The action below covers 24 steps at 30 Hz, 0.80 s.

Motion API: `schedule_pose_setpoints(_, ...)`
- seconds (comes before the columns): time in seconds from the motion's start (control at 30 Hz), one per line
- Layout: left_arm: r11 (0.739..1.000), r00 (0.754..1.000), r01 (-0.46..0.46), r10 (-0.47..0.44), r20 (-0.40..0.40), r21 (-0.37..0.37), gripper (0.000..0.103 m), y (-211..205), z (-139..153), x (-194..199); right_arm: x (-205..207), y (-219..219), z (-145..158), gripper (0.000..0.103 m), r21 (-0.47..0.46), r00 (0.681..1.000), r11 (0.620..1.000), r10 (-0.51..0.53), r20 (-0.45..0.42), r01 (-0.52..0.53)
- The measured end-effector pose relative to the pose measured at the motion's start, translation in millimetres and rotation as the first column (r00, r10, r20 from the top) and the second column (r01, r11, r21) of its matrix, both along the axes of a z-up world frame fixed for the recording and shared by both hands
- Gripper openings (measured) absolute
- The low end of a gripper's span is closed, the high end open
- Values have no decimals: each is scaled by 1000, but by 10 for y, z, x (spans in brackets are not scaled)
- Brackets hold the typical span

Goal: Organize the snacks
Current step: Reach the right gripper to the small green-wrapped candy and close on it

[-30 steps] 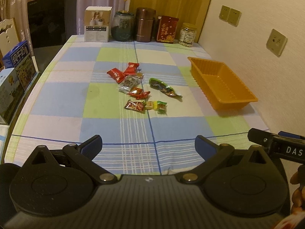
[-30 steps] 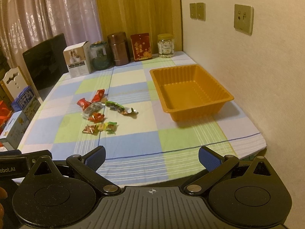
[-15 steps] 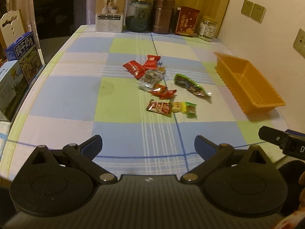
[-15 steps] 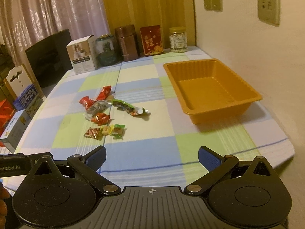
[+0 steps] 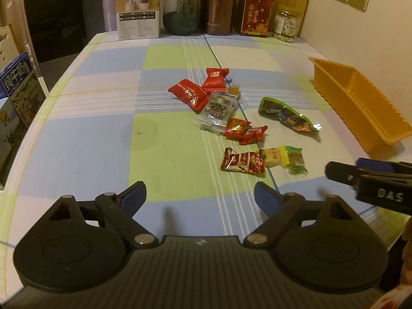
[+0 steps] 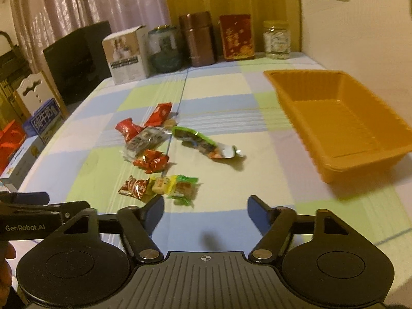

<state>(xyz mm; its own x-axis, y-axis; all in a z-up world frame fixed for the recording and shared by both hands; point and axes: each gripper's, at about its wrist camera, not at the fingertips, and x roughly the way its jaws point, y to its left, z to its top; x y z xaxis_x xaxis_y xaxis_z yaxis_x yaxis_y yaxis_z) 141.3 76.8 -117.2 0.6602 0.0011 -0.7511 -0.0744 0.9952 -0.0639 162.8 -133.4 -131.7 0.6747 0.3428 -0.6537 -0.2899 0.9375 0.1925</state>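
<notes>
Several wrapped snacks lie in a loose cluster mid-table: two red packets [image 5: 191, 93], a clear packet [image 5: 215, 110], small red candies [image 5: 244, 131], a brown-red bar [image 5: 243, 161], a yellow-green candy [image 5: 283, 157] and a long green packet [image 5: 288, 114]. An empty orange tray [image 6: 342, 118] stands at the right, also in the left wrist view [image 5: 360, 103]. My left gripper [image 5: 199, 194] is open and empty, short of the cluster. My right gripper [image 6: 206, 207] is open and empty, just short of the yellow-green candy [image 6: 175, 185].
A checked cloth [image 5: 103, 141] covers the table. A white box [image 5: 139, 10], jars, a copper canister [image 5: 219, 7] and a red box stand along the far edge. Boxes [image 5: 18, 95] sit off the left side. A wall is at the right.
Both grippers have moved forward over the table towards the snack cluster; the snacks and tray now look closer. Both stayed open. Nothing on the table has moved.
</notes>
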Motion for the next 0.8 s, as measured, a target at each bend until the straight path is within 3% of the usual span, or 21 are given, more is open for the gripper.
schedule_pose_setpoints(0.33, 999, 1000, 3, -2, 8, -42, 85, 90, -172, 199, 374, 279, -229, 43, -24, 999, 999, 21, -33, -22)
schedule_pose_setpoints(0.67, 999, 1000, 19, -18, 16, -50, 85, 89, -247, 243, 462, 433, -338, 38, -95, 999, 994, 46, -24, -48)
schedule_pose_setpoints(0.8, 999, 999, 26, -25, 21, -45, 85, 85, -263, 256, 457, 452, -351, 21, -108, 999, 993, 52, -11, -53)
